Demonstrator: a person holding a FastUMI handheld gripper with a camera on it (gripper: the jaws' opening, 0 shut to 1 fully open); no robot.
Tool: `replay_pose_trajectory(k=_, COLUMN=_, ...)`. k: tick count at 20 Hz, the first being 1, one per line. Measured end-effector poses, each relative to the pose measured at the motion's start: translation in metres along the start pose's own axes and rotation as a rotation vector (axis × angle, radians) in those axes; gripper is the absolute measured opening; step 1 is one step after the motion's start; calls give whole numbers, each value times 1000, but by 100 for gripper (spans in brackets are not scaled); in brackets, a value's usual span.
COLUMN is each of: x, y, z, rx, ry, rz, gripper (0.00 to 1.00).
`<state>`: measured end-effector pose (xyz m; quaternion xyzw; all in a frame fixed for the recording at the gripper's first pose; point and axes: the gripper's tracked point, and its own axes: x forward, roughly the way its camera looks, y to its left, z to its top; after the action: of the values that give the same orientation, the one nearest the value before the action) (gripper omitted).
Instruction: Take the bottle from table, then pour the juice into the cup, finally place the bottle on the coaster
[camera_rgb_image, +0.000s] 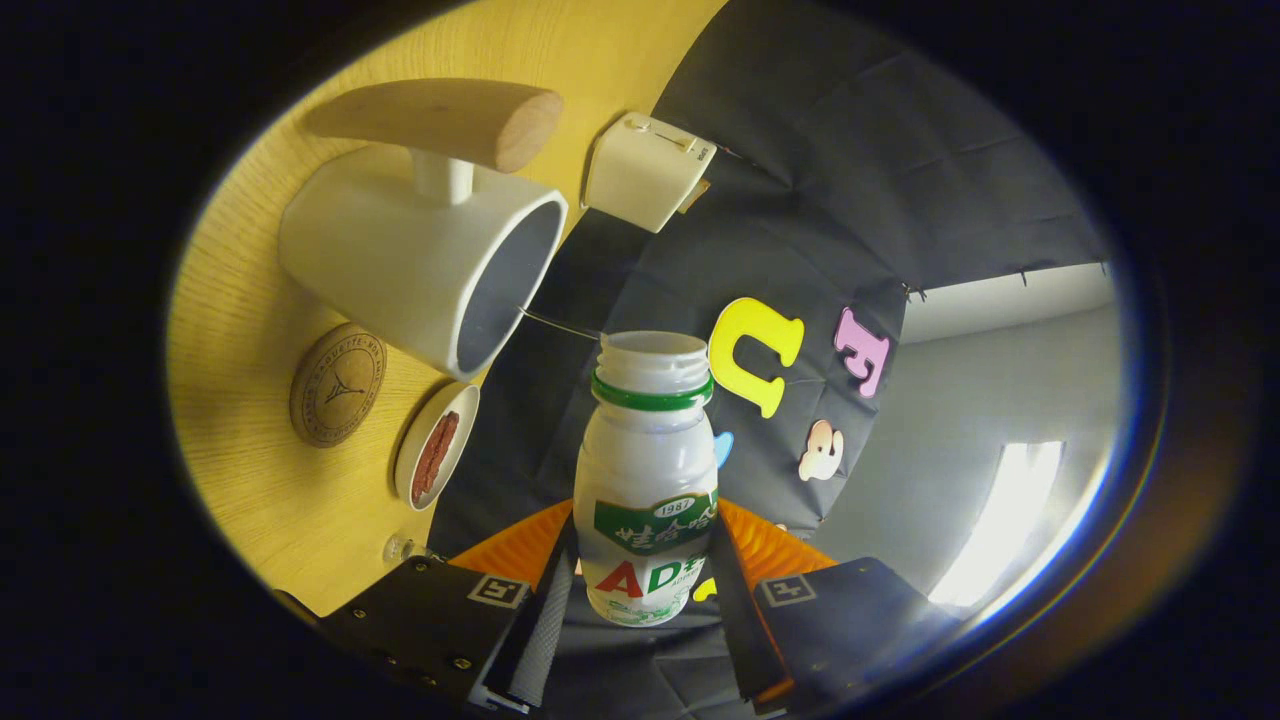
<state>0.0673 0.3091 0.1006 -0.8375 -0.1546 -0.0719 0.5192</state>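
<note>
My gripper (642, 592) is shut on a small white bottle (645, 480) with a green neck ring and an open mouth, both fingers pressing its labelled lower body. The whole view is rolled, so the bottle lies tipped sideways relative to the yellow wooden table (250, 490). A white cup (410, 265) with a wooden handle (440, 120) stands on the table. The cup's opening faces the bottle, and the bottle's mouth is just beside its rim. Past the cup's base lies a round cork coaster (338, 384).
A small white dish (436, 445) with reddish-brown contents sits between the coaster and the fingers. A white boxy appliance (645, 170) stands at the table's far edge by the black cloth wall. A small clear knob (397, 548) lies near the fingers.
</note>
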Motion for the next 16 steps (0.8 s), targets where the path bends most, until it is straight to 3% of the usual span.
replay_pose_trajectory(k=8, x=2, y=7, z=0, rx=60, ry=7, rz=30, gripper=69)
replay_pose_trajectory(k=11, x=1, y=22, z=-3, rx=200, ry=15, rz=103, gripper=69)
replay_pose_trajectory(k=16, x=-3, y=33, z=-3, rx=540, ry=24, rz=227, gripper=69)
